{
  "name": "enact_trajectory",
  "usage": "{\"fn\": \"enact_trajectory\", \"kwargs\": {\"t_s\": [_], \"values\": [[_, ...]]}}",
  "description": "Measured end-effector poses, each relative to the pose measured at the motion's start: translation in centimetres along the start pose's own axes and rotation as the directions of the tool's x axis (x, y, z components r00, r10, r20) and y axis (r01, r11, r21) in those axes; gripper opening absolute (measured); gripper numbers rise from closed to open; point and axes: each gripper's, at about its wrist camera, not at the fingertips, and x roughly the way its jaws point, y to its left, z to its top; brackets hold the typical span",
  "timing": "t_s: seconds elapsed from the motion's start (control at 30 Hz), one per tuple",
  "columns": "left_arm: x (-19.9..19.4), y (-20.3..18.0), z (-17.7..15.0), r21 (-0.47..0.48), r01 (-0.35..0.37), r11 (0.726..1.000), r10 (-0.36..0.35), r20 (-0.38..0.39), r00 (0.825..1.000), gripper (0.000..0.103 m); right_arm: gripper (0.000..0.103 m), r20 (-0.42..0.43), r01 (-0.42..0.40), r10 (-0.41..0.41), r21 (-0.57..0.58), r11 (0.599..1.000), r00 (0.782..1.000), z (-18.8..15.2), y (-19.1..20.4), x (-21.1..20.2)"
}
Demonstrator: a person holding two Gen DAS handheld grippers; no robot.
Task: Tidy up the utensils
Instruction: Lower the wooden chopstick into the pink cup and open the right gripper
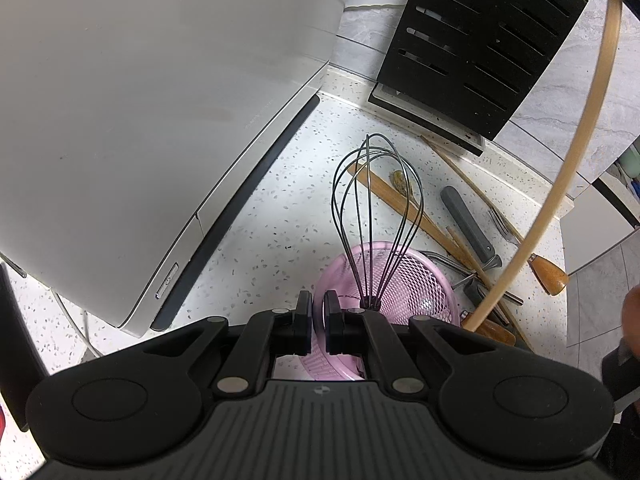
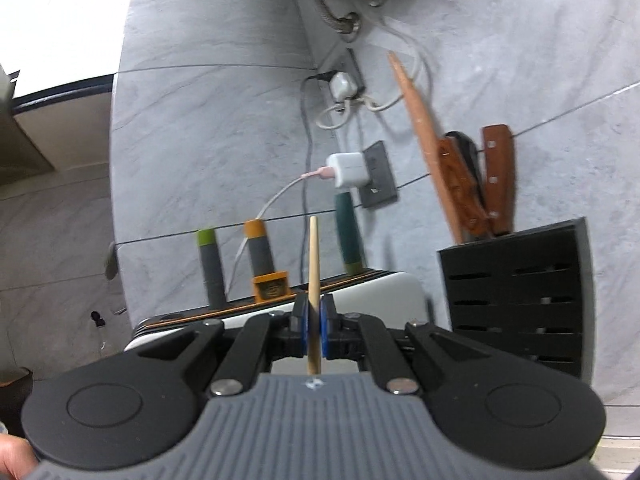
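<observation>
Clamping a pale wooden stick (image 2: 314, 280) at frame centre, the right gripper (image 2: 314, 326) faces the wall, while the left gripper (image 1: 318, 318) pinches the pink basket (image 1: 416, 280) rim.

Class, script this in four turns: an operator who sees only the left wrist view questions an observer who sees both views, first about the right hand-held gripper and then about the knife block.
Operator: The right hand-held gripper is missing from my view. What is it doing?
Observer: The right hand-held gripper is shut on a thin wooden stick, which pokes out past its fingertips.
Operator: I see only the slotted face of the knife block. Is anything in it?
Observer: Yes. Wood-handled knives stick out of its top, beside a long wooden handle.
</observation>
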Motion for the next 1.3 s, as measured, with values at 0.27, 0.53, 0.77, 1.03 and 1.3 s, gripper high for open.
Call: {"fn": "enact_trajectory", "kwargs": {"t_s": [0.27, 0.53, 0.77, 1.03, 1.3], "values": [[0.0, 0.0, 0.0, 0.0, 0.001, 1.0, -0.001, 0.001, 1.0, 0.006, 0.002, -0.012, -0.027, 0.027, -0.022, 0.999, 1.0, -1.2, 1.2, 1.0], [0.0, 0.1, -0.1, 0.003, 0.005, 1.0, -0.005, 0.001, 1.0, 0.006, 0.002, -0.195, -0.051, 0.041, -0.045, 0.998, 0.98, -2.1, 1.2, 1.3], [0.0, 0.0, -0.1, 0.004, -0.001, 1.0, 0.001, 0.002, 1.0, 0.006, 0.002, -0.381, -0.012, 0.0, -0.03, 0.999, 0.925, -2.0, 0.6, 1.2], [0.0, -0.1, -0.1, 0.006, -0.002, 1.0, 0.002, 0.002, 1.0, 0.006, 0.002, -0.481, -0.006, 0.013, 0.016, 1.0, 0.877, -3.1, -0.6, 1.8], [0.0, -0.1, -0.2, 0.006, -0.002, 1.0, 0.002, 0.002, 1.0, 0.006, 0.002, -0.475, -0.002, 0.022, 0.042, 0.999, 0.88, -3.5, -0.9, 2.7]]}}
